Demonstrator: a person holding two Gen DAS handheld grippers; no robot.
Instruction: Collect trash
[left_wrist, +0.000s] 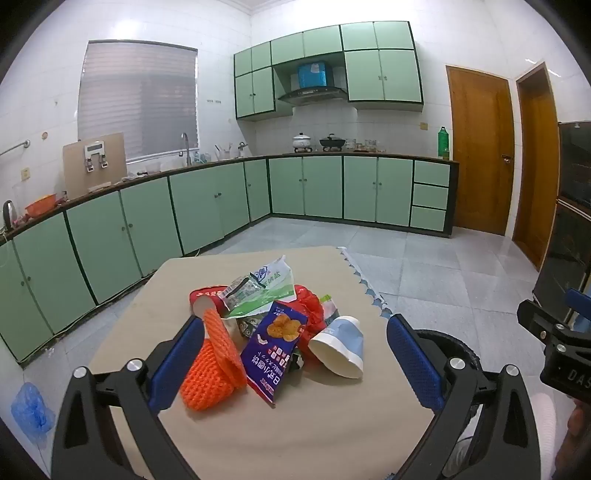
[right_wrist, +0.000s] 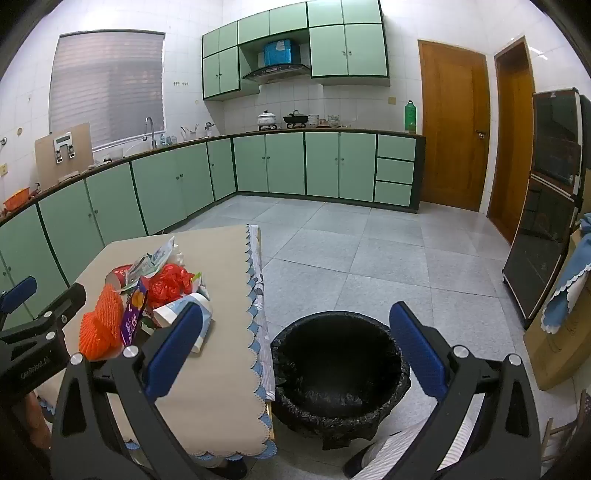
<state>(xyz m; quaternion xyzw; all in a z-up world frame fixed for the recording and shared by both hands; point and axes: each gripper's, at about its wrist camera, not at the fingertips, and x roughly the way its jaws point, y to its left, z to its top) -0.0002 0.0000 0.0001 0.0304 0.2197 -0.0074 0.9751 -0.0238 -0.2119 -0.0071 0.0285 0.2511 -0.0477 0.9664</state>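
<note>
A heap of trash lies on a beige table (left_wrist: 295, 424): an orange foam net (left_wrist: 212, 363), a dark blue snack bag (left_wrist: 275, 349), a crushed white and blue paper cup (left_wrist: 340, 347), a red plastic bag (left_wrist: 312, 308), a green and white salt bag (left_wrist: 267, 286) and a red cup (left_wrist: 205, 295). My left gripper (left_wrist: 295, 365) is open and empty, its jaws on either side of the heap, just short of it. My right gripper (right_wrist: 295, 350) is open and empty above a bin with a black liner (right_wrist: 338, 373) by the table's right edge. The heap (right_wrist: 147, 302) lies to its left.
The table cover (right_wrist: 221, 369) has a scalloped blue edge. Green kitchen cabinets (left_wrist: 207, 206) run along the left and back walls. Two wooden doors (left_wrist: 480, 147) and a dark cabinet (right_wrist: 546, 203) stand at the right. A cardboard box with blue cloth (right_wrist: 565, 321) sits on the tiled floor.
</note>
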